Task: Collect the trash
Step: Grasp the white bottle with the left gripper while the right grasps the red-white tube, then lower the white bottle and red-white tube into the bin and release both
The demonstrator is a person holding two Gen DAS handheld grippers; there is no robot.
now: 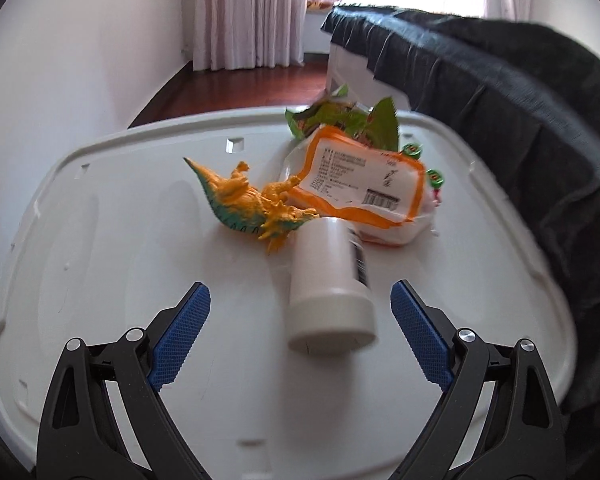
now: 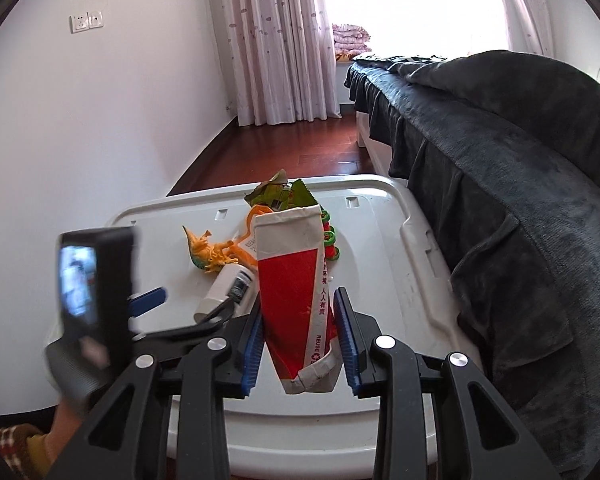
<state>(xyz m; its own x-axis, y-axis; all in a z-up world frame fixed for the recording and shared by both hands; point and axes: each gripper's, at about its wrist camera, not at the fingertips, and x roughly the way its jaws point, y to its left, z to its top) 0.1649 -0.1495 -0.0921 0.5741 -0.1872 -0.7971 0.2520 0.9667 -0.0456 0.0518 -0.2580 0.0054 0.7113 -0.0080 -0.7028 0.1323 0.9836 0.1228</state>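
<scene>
A white bottle (image 1: 328, 284) lies on its side on the white plastic lid (image 1: 120, 240), its cap toward my left gripper (image 1: 300, 296), which is open with the bottle's cap end between the blue pads. Behind it lie an orange-and-white food wrapper (image 1: 360, 180) and a green wrapper (image 1: 340, 120). My right gripper (image 2: 300, 308) is shut on a red-and-white paper bag (image 2: 296, 280), held upright above the lid (image 2: 380, 248). In the right wrist view the bottle (image 2: 224, 288), the left gripper (image 2: 148, 298) and the green wrapper (image 2: 280, 196) also show.
An orange toy dinosaur (image 1: 252, 204) lies left of the bottle, also in the right wrist view (image 2: 212, 252). Green-and-red round toys (image 1: 434, 178) lie by the wrappers. A bed with a dark blanket (image 2: 520, 200) runs along the right. Wooden floor (image 2: 300, 148) lies beyond.
</scene>
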